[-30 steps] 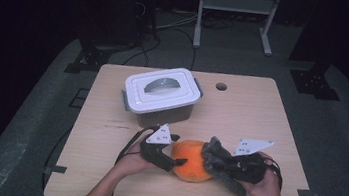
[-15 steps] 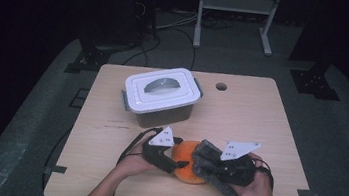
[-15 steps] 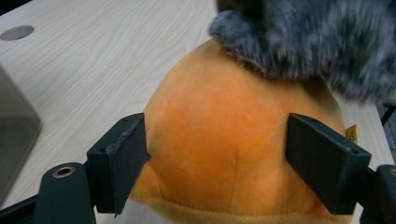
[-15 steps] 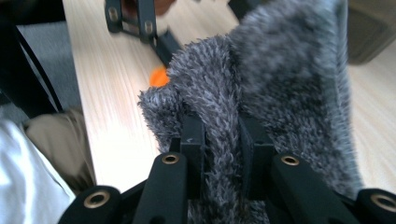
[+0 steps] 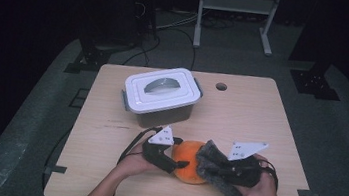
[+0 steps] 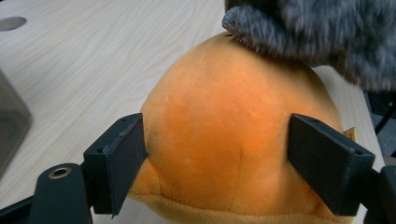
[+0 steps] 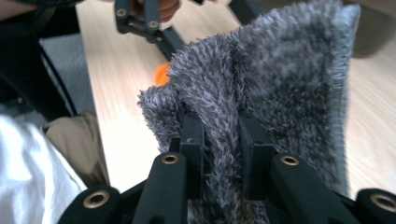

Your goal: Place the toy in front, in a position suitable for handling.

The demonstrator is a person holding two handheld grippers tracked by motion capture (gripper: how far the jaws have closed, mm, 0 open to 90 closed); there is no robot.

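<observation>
Low in the middle of the high view, an orange plush toy (image 5: 189, 161) sits on the wooden table (image 5: 260, 118) near its front edge, between the person's two hands. The left gripper (image 5: 168, 162) comes at it from the left, and in the left gripper view its black jaws stand wide with the pads pressed against either flank of the rounded orange body (image 6: 233, 140), so the toy is clamped. The right gripper (image 5: 214, 169) is pinched tight on a grey fuzzy cloth (image 5: 216, 172); the right gripper view shows a fold of the shaggy fabric (image 7: 280, 88) squeezed between the two pads, the rest standing up ahead of them. In the left gripper view the cloth (image 6: 317, 32) drapes over the top of the toy and touches it. Above and left of centre, well apart from the toy, stands a grey storage box (image 5: 161, 107) with a white lid (image 5: 161, 90) shut on it; what it holds cannot be told.
</observation>
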